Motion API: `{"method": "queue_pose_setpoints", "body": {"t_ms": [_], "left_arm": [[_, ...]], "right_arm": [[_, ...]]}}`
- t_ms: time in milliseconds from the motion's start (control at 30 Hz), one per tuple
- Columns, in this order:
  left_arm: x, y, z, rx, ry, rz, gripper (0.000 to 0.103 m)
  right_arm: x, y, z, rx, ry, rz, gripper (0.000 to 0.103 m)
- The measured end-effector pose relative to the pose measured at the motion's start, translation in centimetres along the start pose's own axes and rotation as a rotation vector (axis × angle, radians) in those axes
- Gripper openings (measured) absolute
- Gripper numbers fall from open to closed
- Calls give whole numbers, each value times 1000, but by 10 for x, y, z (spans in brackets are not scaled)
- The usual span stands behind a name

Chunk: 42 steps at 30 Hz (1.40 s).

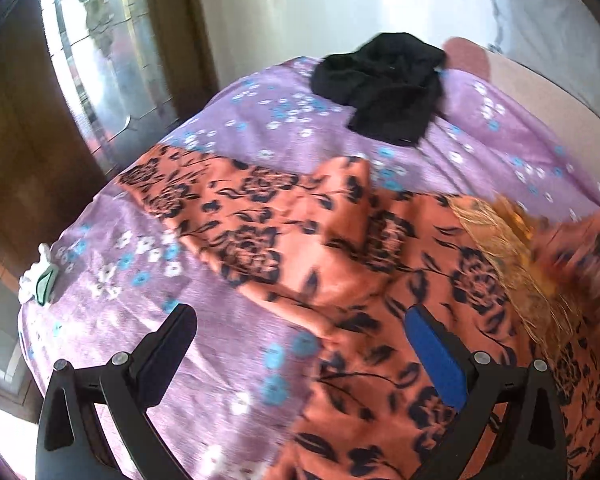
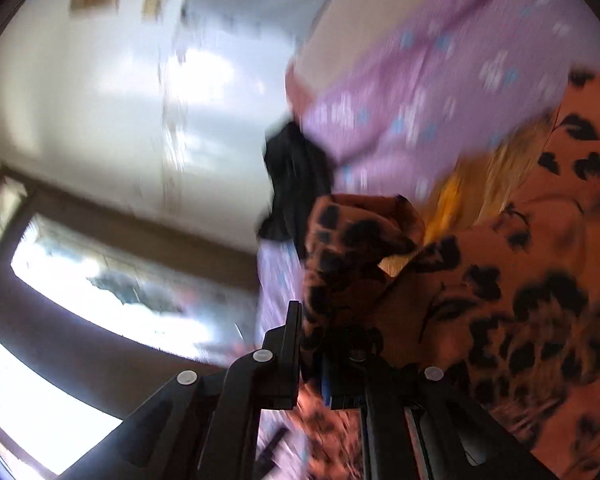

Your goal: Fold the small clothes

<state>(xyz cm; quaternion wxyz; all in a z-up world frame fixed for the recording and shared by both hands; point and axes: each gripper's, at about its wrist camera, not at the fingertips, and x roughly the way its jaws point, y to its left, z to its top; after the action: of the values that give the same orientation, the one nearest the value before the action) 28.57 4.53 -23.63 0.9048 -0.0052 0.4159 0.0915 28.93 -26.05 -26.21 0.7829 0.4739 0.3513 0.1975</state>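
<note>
An orange garment with black flowers (image 1: 320, 248) lies spread on a purple flowered bedspread (image 1: 204, 360). A straw-yellow fringe (image 1: 516, 248) runs along its right side. My left gripper (image 1: 300, 320) is open and empty, low over the garment's near edge. My right gripper (image 2: 312, 320) is shut on a bunched fold of the orange garment (image 2: 356, 240) and holds it up, tilted; this view is blurred. In the left wrist view the right gripper shows only as a blur at the far right.
A black garment (image 1: 384, 84) lies crumpled at the far end of the bed, also in the right wrist view (image 2: 296, 176). A small white and green item (image 1: 40, 276) lies at the bed's left edge. A window (image 1: 96, 52) and white wall stand behind.
</note>
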Motion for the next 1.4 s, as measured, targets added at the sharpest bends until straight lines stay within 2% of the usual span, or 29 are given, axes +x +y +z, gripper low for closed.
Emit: {"method": "queue_pose_setpoints", "body": {"t_ms": [33, 67, 100, 167, 233, 333, 433, 467, 500, 567, 633, 700, 800, 867, 900, 1000, 1067, 1133, 1167, 1200, 1233, 1267, 1333, 1400], "left_arm": [[1, 4, 1, -13, 0, 4, 103], [1, 10, 2, -28, -2, 10, 103], [1, 13, 4, -39, -5, 12, 103], [1, 17, 5, -56, -11, 9, 103], [-2, 15, 6, -58, -21, -9, 103], [-13, -1, 3, -11, -65, -66, 103], [-14, -20, 0, 44, -61, -120, 103], [-11, -24, 0, 50, -45, -152, 103], [-8, -28, -1, 54, -33, -174, 102], [1, -39, -2, 67, 12, -226, 90], [12, -49, -2, 75, 64, -270, 60], [28, -58, -2, 76, 127, -315, 47], [38, -69, -3, 92, 144, -331, 46], [42, -80, -5, 136, 140, -328, 56], [44, -86, -7, 162, 146, -328, 67], [49, -103, -15, 225, 157, -331, 68], [49, -112, -18, 253, 153, -342, 61], [46, -120, -21, 288, 127, -329, 46], [43, -120, -21, 300, 113, -328, 42], [42, -121, -21, 309, 103, -326, 33], [41, -122, -20, 312, 87, -332, 15], [41, -121, -19, 307, 86, -354, 8], [39, -120, -16, 294, 90, -401, 8], [33, -119, -15, 303, 68, -413, 7]], "right_arm": [[12, 3, -9, -16, 62, 3, 36], [18, 2, -22, -25, 107, 13, 72], [21, 6, -27, -40, 132, 27, 93], [13, 13, -44, -93, 130, 39, 93], [-3, 19, -41, -119, 114, 44, 93], [-52, 20, -26, -107, -16, 43, 93], [-113, 13, -25, -138, -174, -67, 91], [-127, 7, -20, -136, -208, -100, 88], [-143, -2, -18, -123, -243, -131, 80], [-170, -27, -9, -45, -288, -152, 68], [-188, -54, 1, 38, -324, -160, 61], [-191, -68, 7, 71, -319, -203, 56], [-184, -84, 18, 111, -256, -296, 55], [-173, -84, 24, 106, -233, -339, 55], [-166, -84, 26, 105, -219, -350, 55], [-155, -86, 32, 109, -179, -368, 55], [-147, -88, 32, 117, -157, -391, 55], [-144, -93, 31, 129, -146, -396, 55], [-142, -95, 31, 133, -145, -399, 55], [-142, -99, 31, 142, -143, -405, 55], [-142, -103, 30, 152, -137, -407, 55], [-140, -106, 30, 165, -129, -407, 55], [-134, -118, 29, 206, -88, -413, 55], [-126, -131, 26, 248, -37, -440, 56]]}}
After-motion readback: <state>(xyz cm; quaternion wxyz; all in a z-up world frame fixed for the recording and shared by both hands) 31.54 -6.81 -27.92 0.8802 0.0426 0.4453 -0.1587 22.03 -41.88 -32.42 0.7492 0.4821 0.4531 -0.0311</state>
